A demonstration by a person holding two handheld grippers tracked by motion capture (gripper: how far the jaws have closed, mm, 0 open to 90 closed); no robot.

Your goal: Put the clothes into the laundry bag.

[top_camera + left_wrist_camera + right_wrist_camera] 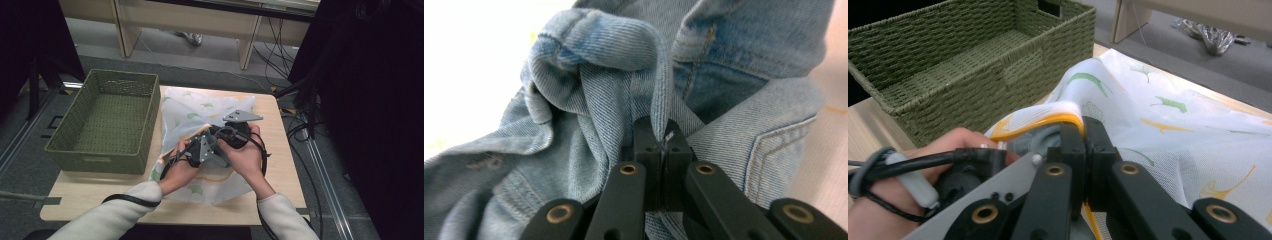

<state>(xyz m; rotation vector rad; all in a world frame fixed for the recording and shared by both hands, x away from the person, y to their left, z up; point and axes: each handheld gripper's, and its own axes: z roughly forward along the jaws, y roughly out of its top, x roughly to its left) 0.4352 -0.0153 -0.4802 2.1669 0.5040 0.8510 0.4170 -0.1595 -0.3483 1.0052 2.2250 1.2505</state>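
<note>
A white mesh bag (195,112) printed with green and orange leaves lies on the wooden table (282,150). My two grippers meet over its middle. In the left gripper view, my left gripper (663,136) is shut on a fold of a light blue denim garment (614,85). My right gripper (1083,131) is shut on the bag's orange-trimmed edge (1048,121) and holds it lifted. In the high view the left gripper (206,148) sits just left of the right gripper (231,134). The right gripper view has the left hand (913,210) and its gripper body (973,180) under that raised edge.
A green woven basket (105,120) with nothing in it stands on the table's left half, close against the bag; it is also in the right gripper view (973,65). Black cables (300,135) hang off the table's right side. Beyond the far edge are floor and furniture legs.
</note>
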